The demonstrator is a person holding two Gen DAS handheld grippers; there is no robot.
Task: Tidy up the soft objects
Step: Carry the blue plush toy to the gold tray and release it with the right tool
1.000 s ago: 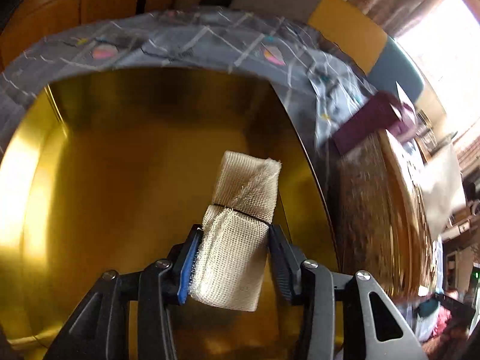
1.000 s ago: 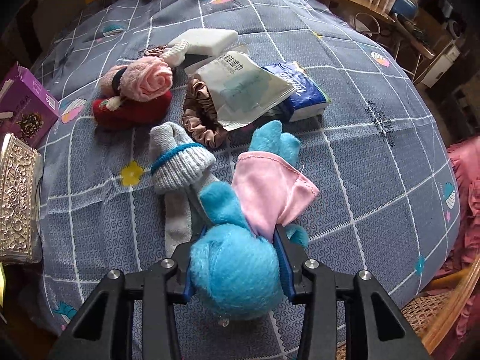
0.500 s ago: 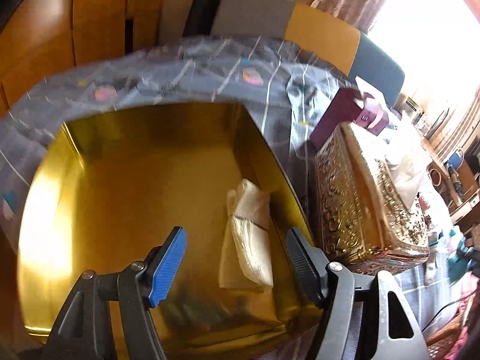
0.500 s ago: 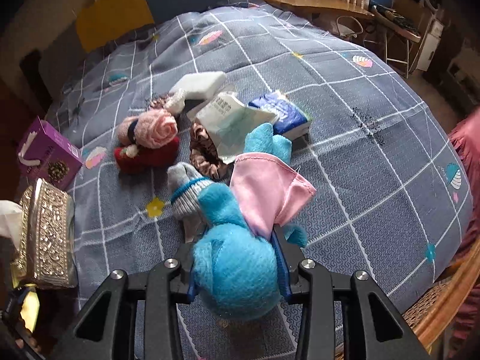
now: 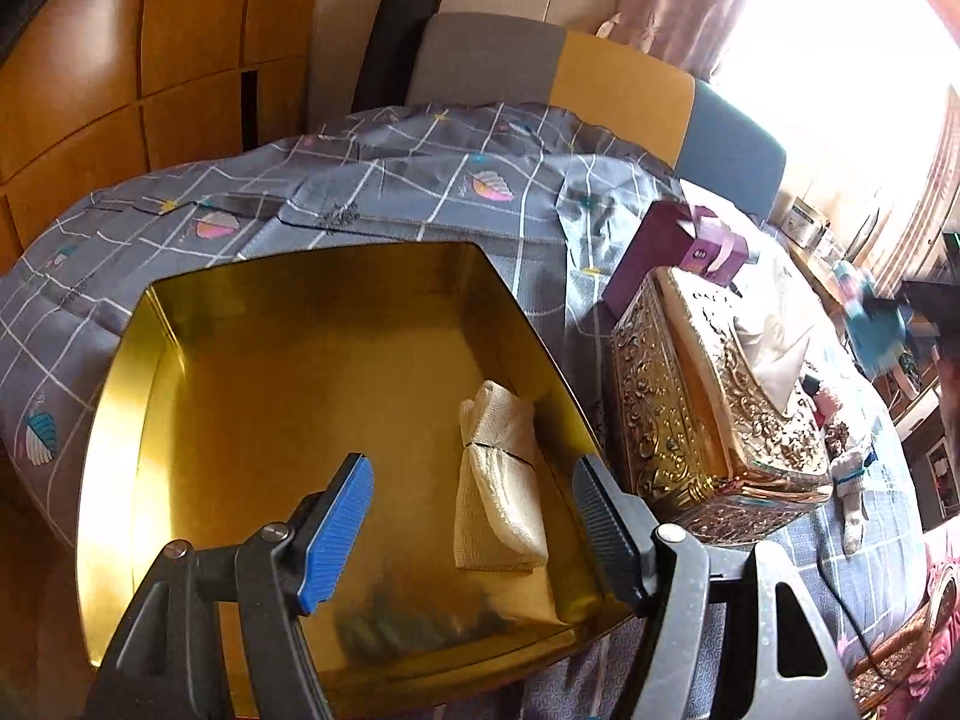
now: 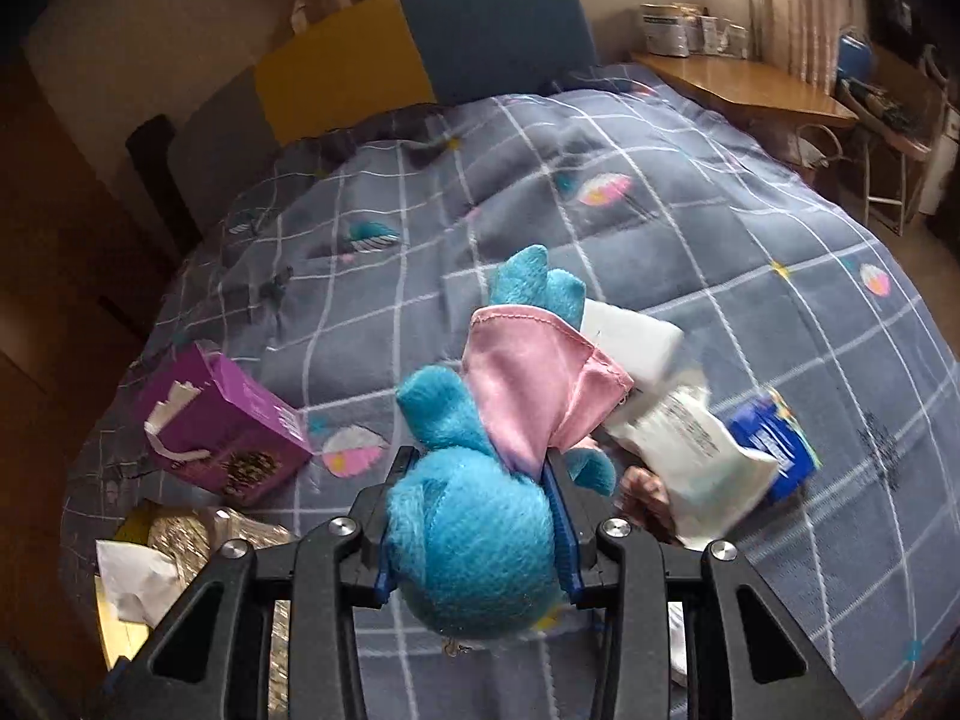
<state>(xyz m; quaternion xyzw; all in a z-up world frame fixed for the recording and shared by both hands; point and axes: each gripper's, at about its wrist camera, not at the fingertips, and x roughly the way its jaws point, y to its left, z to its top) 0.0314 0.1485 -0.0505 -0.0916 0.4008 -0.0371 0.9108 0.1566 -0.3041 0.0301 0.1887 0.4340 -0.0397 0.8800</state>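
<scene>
A beige gauze roll [image 5: 499,480] tied with a black band lies inside the gold metal tin [image 5: 252,372], against its right wall. My left gripper [image 5: 474,516] is open and empty above the tin, its jaws wide on either side of the roll. My right gripper [image 6: 477,516] is shut on a blue plush toy [image 6: 474,540] with a pink cape [image 6: 534,384] and holds it above the bed. The toy also shows far right in the left wrist view [image 5: 873,330].
An ornate gold tissue box [image 5: 714,414] stands right of the tin, a purple box [image 6: 222,426] behind it. A white sponge [image 6: 636,342], a white packet [image 6: 690,462] and a blue tissue pack [image 6: 771,444] lie on the grey quilt [image 6: 660,222]. A grey sock [image 5: 852,486] lies past the tissue box.
My left gripper opened and let the gauze roll go into the tin, then drew back and up. My right gripper lifted the blue plush toy off the quilt.
</scene>
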